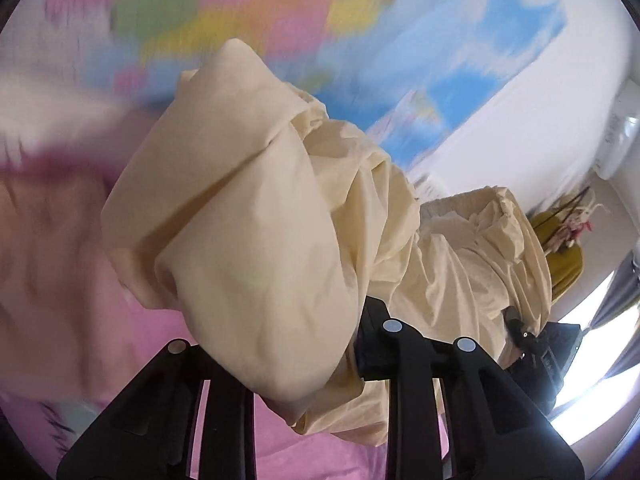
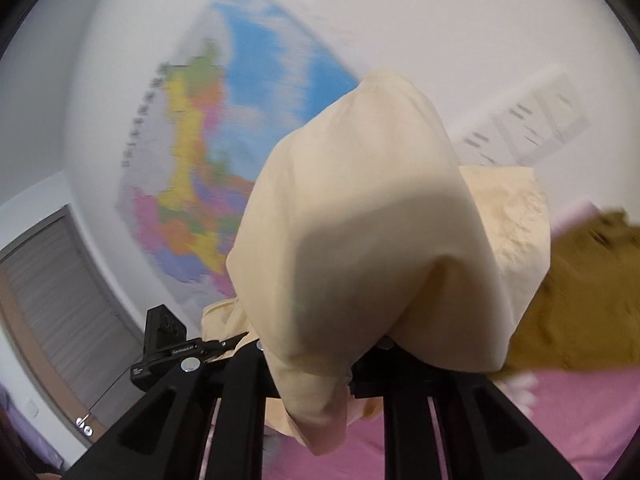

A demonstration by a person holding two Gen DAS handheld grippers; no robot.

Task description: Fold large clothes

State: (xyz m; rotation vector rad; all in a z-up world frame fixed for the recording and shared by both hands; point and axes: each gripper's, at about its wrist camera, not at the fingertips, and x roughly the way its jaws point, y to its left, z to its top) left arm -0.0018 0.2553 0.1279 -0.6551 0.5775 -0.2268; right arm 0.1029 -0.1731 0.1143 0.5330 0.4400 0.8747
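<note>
- Since the cream garment (image 1: 248, 240) billows over both claws and hides the fingertips, grip is judged from how the cloth hangs: it bunches tightly and drapes from each claw, so both read as clamped on fabric.
- Left gripper (image 1: 344, 344): closed on a gathered fold of the garment; the cloth balloons above the fingers and trails down toward the pink bedsheet (image 1: 304, 452).
- Right gripper (image 2: 320, 360): closed on another part of the same garment (image 2: 360, 240); a loose flap hangs down in front of the fingers.
- Location: garment is up in the air between the two claws, above the bed, with a wall map (image 2: 208, 168) behind it.
- A mustard-coloured cloth (image 2: 580, 300) lies on the bed to the right, apart from the task piece.
- Handling, judged: thin, light, very soft woven fabric; it holds air and creases readily, no stiffness, not fragile. Slips little once pinched, but layers can slide out if only one ply is caught.
- Where to hold, judged: corners or seams (shoulders, hem), spread well apart so the cloth hangs flat rather than bunched. Present holds look mid-fabric; exact spot cannot be told.
</note>
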